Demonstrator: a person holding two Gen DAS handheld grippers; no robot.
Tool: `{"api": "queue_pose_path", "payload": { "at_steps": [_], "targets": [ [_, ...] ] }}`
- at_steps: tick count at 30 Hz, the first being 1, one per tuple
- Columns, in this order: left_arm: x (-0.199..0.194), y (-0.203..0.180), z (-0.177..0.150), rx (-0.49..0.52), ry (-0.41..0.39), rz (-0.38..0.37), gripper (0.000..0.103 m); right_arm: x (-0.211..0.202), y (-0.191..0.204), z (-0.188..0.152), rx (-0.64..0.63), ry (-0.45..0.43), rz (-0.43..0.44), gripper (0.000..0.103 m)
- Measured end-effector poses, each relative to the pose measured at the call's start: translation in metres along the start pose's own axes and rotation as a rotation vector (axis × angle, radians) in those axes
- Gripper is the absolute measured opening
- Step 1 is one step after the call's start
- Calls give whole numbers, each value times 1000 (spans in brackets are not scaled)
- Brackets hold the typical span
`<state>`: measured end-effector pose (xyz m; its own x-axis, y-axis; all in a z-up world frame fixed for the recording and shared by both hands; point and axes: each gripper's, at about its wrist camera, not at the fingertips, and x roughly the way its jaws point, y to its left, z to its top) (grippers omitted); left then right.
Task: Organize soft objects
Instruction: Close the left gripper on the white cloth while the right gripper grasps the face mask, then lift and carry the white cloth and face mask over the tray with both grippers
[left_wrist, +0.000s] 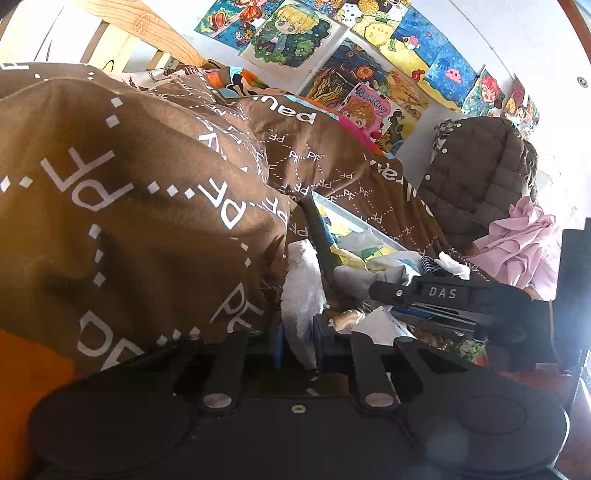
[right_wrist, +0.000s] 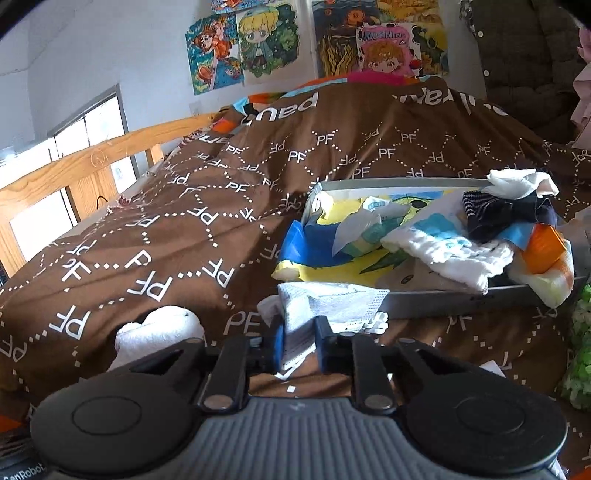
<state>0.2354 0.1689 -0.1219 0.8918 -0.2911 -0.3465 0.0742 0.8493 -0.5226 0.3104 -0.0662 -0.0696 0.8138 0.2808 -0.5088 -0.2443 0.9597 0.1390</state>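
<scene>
Both wrist views sit low and close over the brown bedspread (right_wrist: 221, 206), facing the wall of drawings (right_wrist: 317, 48). They share the grey tray (right_wrist: 461, 297) and that wall.

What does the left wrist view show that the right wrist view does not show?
Only the left wrist view shows the left gripper closed on a fluffy white cloth, the right gripper seen from the side, and a pink garment hanging at the right.

Only the right wrist view shows the right gripper closed on a white woven cloth, a rolled white towel on the blanket, and the whole grey tray full of cloths.

Both show the brown blanket, the wall drawings and the wooden bed rail.
</scene>
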Motion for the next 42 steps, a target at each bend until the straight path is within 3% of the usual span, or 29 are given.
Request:
{"api": "queue_pose_path", "payload": {
  "at_steps": [8, 18, 25, 34, 42],
  "targets": [
    [1, -3, 1, 9, 1, 11, 17, -15, -7, -2, -78, -49, 7, 10],
    [-8, -31, 12, 105, -22, 63, 10, -60, -19, -12, -326, -189, 47, 7],
    [-20, -69, 29, 233, -86, 192, 10, -85, -29, 3, -299, -275, 112, 7],
    [-21, -146, 54, 324, -156, 209, 10, -107, -70, 32, -231, -365, 135, 7],
    [27, -184, 80, 350, -120, 229, 10, -79, -106, 51, -211, -393, 118, 7]
  ]
}}
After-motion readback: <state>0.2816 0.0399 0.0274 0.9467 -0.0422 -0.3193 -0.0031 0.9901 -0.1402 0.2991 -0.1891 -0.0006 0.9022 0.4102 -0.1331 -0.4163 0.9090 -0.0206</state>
